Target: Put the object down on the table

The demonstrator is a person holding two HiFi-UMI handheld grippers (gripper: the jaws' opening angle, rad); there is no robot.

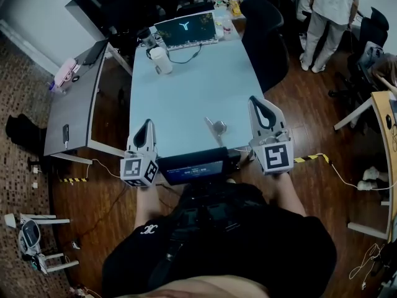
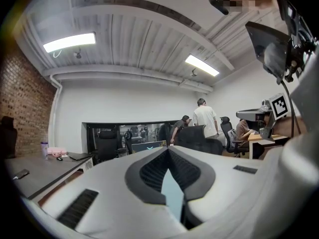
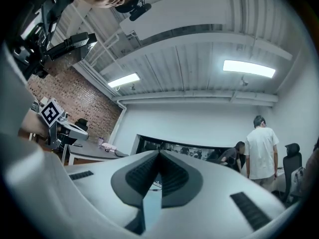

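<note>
Plainly, both your tools are empty. The left gripper (image 2: 167, 149) has its jaws closed tip to tip with nothing between them, and the right gripper (image 3: 159, 153) is pressed together the same way. In the head view they sit at lower centre, the left gripper (image 1: 147, 123) low and left, the right gripper (image 1: 255, 100) a little higher and to the right.

The object (image 1: 217, 128) lies flat on the light blue table (image 1: 186, 92), between the two grippers and nearer the right one. It touches neither, so the putting down looks done.

It is small: a rounded shiny part with a thin strip beside it. What it is exactly, you cannot tell from here. I judge it light, stiff and probably smooth metal, so it may slip or skate under the pads. If you take it again, pinch across the slender strip and close gently.

Counted in the head view:
- one object
- two grippers
- one blue table
- one grey desk (image 1: 74, 110) at the left
- one laptop (image 1: 186, 30) at upper centre
- one white cup (image 1: 161, 61) just below it
</note>
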